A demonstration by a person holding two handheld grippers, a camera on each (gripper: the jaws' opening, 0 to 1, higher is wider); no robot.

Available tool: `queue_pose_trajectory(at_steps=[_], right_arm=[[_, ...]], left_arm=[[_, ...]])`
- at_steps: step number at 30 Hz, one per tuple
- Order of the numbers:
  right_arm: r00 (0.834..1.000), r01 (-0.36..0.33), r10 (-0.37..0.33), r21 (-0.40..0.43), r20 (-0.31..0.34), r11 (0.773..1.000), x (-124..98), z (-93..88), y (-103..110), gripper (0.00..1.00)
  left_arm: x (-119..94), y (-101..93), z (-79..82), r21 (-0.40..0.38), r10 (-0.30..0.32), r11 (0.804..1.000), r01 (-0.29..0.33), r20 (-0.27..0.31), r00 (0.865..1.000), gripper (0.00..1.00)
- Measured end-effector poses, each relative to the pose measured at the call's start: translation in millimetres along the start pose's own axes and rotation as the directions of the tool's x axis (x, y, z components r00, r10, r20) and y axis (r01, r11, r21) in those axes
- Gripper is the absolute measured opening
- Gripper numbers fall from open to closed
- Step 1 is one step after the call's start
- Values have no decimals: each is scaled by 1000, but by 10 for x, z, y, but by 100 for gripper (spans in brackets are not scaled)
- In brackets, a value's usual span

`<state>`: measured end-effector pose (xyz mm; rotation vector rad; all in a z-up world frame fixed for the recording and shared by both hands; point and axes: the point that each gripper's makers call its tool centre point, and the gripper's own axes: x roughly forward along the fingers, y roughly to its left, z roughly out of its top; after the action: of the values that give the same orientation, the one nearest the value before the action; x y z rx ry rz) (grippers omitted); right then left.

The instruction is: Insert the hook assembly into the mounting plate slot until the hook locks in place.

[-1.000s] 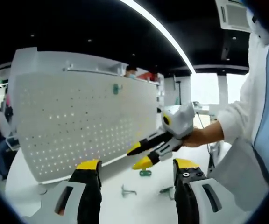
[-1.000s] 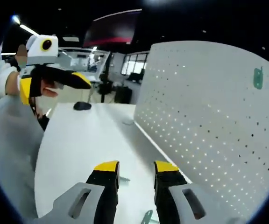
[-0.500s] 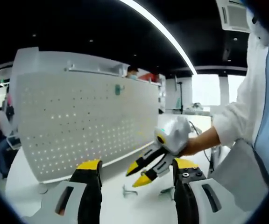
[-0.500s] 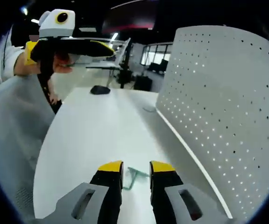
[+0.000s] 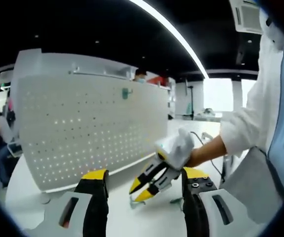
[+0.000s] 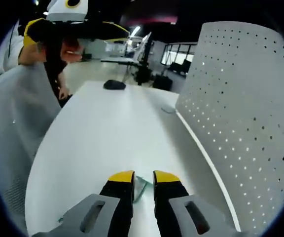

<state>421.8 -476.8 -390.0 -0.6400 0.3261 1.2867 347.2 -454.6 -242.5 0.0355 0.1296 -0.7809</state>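
Down toward the table [image 6: 97, 143] we bring the right gripper [image 6: 143, 178]: a second ago it hung level in front of the pegboard [image 5: 88, 131], and now in the left gripper view its yellow tips [image 5: 142, 187] hover just over a small green wire hook [image 5: 134, 202] lying on the white surface. In the right gripper view that same hook [image 6: 141, 186] sits between our two jaws, which have narrowed to a small gap around it. We cannot tell whether they already pinch the wire or are just short of it. Our left gripper [image 5: 144, 177] stays raised and apart, its jaws wide with nothing between them, simply watching from behind. Another green piece [image 5: 126, 93] sits high on the pegboard, hung in its holes.

We judge that this is the pick-up step: the hook is framed but not yet lifted, and none of the insertion has begun. Next we need to close firmly on the thin wire, which may slip or twist on the smooth tabletop, then carry it up to the board.
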Motion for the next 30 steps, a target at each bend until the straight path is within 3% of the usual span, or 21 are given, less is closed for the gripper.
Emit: queue_pose_trajectory(at_steps=[6,16,30], right_arm=[[998,-55,54,-37,-42,998,75,-55,67,9],[993,-79,68,-118,-100,990,161,-117,43,8],[990,-59,50,-66,-134,996,65,-224,-4,0]], left_arm=[[11,-17,-9,2,-7,1000,7,-6,1000,60],[-9,15,13,-3,2,1000,-2,5,1000,60],[1,-5,16,-11,-10,1000,10,9,1000,59]])
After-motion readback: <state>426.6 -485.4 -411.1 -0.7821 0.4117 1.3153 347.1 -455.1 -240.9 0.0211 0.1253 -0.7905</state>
